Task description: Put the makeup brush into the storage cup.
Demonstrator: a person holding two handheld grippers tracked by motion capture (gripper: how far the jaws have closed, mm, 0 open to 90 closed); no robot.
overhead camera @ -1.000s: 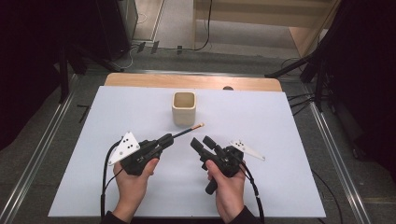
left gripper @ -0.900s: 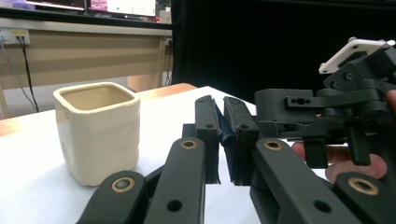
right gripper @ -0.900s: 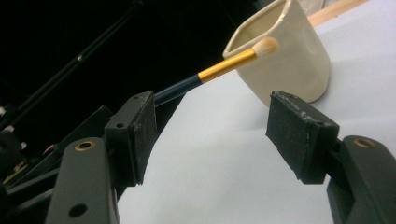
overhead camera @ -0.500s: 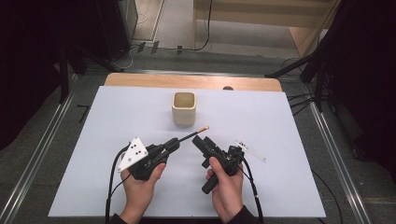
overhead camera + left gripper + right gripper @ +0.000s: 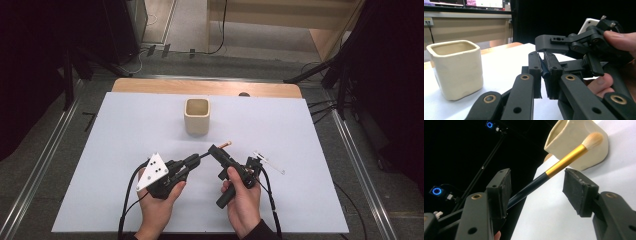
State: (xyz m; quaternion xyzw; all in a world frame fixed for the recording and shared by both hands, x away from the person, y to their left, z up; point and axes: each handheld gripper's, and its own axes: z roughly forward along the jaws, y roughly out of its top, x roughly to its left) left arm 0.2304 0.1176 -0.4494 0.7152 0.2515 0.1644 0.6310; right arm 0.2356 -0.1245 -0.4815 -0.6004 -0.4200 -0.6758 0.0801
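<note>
Handing the brush [image 5: 541, 178] across is where this can slip, so watch your timing. Your left gripper [image 5: 543, 75] is clamped on the dark handle end, and that pinch alone holds the brush up above the white table [image 5: 125, 130], bristles aimed toward the cream cup [image 5: 197, 116]. Your right gripper [image 5: 536, 190] stands about half open around the handle and has just been closing; its left pad [image 5: 500, 188] sits at or against the handle, but the right pad is well clear, so it has no grip yet.

If you let go with the left before both right pads press, the brush drops to the table and may roll. If the right jaws close off-centre, they can push the handle sideways and twist it in the left pinch. The two grippers are also crowded together, and the black jaws could knock each other.

From above, the handle between the two claws is thin and mostly covered by them, so you cannot tell exactly where each one meets it. Seen along your left jaws, just a short dark stub shows between the pads. What the cup holds inside is hard to make out.
</note>
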